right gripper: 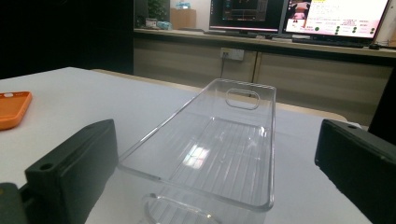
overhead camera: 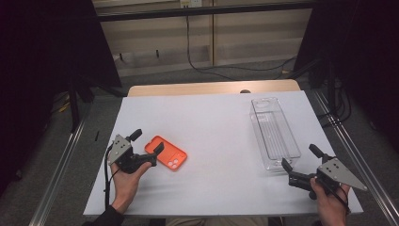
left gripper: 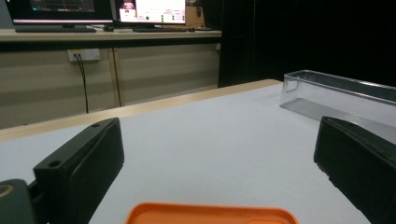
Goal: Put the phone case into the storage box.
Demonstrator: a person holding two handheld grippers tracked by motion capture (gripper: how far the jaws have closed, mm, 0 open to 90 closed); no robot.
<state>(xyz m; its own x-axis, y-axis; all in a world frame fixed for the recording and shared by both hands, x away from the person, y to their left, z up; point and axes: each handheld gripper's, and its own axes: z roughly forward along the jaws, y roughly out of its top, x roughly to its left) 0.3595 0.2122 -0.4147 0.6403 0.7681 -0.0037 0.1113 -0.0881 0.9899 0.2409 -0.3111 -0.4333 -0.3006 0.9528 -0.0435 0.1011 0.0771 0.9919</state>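
Observation:
An orange phone case [overhead camera: 168, 154] lies flat on the white table top [overhead camera: 211, 127] at the left, camera cutout toward the front. My left gripper [overhead camera: 147, 142] is open, its jaws spread on either side of the case's left end [left gripper: 210, 214]. A clear plastic tray [overhead camera: 274, 133] lies lengthwise at the right, holding nothing. My right gripper [overhead camera: 300, 158] is open just at the tray's near end, and in the right gripper view the tray [right gripper: 219, 154] stretches away between the wide jaws. The orange case [right gripper: 11, 109] shows far off at that view's left edge.
The white top sits on a wooden table whose far edge [overhead camera: 211, 88] shows behind it. Metal rails [overhead camera: 61, 165] run along both sides on the floor. Cables [overhead camera: 207, 70] lie on the floor beyond. Monitors [right gripper: 336, 18] stand on a counter far behind.

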